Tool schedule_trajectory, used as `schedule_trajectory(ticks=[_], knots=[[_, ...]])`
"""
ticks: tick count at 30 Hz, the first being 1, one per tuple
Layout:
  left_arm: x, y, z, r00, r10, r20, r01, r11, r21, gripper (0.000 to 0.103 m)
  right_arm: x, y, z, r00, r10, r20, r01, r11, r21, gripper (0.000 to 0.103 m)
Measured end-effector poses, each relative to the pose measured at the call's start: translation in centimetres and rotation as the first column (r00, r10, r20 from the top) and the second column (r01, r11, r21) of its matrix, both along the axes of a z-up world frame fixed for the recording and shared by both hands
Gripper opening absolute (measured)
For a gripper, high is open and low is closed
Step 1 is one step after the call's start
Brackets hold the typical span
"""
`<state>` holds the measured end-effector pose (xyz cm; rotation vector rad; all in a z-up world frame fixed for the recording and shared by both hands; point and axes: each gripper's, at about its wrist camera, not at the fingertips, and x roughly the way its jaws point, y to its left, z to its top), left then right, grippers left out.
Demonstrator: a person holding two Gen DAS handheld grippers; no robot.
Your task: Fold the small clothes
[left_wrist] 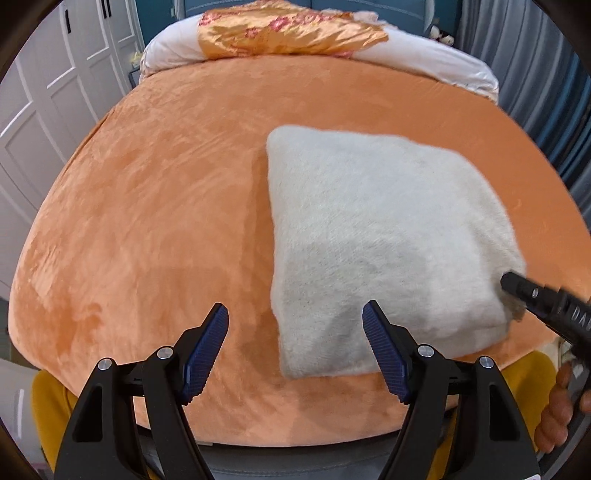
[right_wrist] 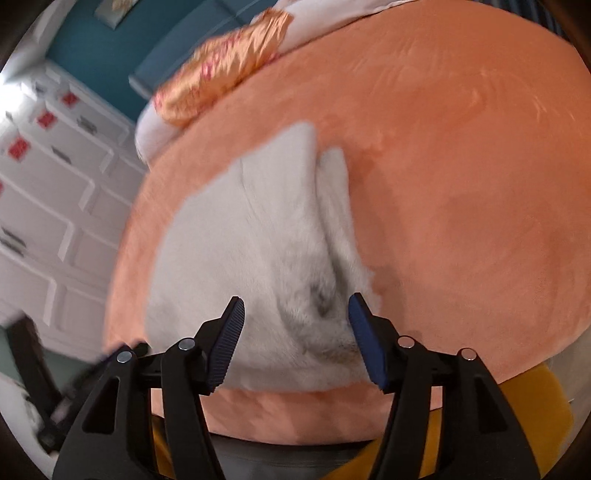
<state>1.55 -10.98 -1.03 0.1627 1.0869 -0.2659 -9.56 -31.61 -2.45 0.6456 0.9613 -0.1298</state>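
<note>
A white fluffy garment (left_wrist: pixel 384 236) lies folded into a rough square on the orange bed cover (left_wrist: pixel 159 206), right of centre in the left wrist view. My left gripper (left_wrist: pixel 295 319) hovers open over the garment's near left corner, with nothing pressed between its blue pads. My right gripper (right_wrist: pixel 295 314) stands with its jaws partly apart over the garment's (right_wrist: pixel 251 236) near right corner. The fabric there is rumpled and greyish, and the pads do not press it. In the left wrist view the right gripper (left_wrist: pixel 517 290) shows as a black finger at that same corner.
An orange floral pillow (left_wrist: pixel 288 31) on white bedding lies at the bed's far end. White wardrobe doors (left_wrist: pixel 55 92) stand to the left and a grey curtain (left_wrist: pixel 546 92) to the right. The person's yellow clothing (left_wrist: pixel 524 373) and a hand (left_wrist: pixel 561 410) are at the near edge.
</note>
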Motion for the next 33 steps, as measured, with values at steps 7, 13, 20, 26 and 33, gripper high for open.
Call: schedule_trajectory(ticks=[7,13,20,26,33], knots=[[0.9,1.1,-2.7,0.997,0.041,-0.061,-0.037,0.998,0.057,0.073,-2.8,0.1,6.2,0.969,0.06,0.241,-0.09,0.99,0.113,0.008],[0.6,0.7,-4.0,0.997,0.024,-0.077,-0.018,0.997,0.08,0.075,-2.0,-1.5,-3.9,0.995,0.032,-0.094,-0.027,0.998,0.054,0.008],[0.0,1.1,-0.1,1.0,-0.003,-0.025,0.002,0.998,-0.059,0.071,-2.2,-2.9,1.7,1.0,-0.017,0.005,0.016,0.997,0.069,0.017],[3.0,-0.6,1.2,0.999,0.009,0.037,-0.006,0.997,-0.081,0.073,4.7,-6.0,3.8,0.995,-0.05,0.083,0.05,0.999,0.002,0.041],[5.7,-0.9,-2.6,0.997,0.067,-0.043,-0.07,0.996,-0.056,0.075,14.7,-7.7,-1.2,0.997,-0.019,-0.075,0.019,1.0,-0.005,0.048]])
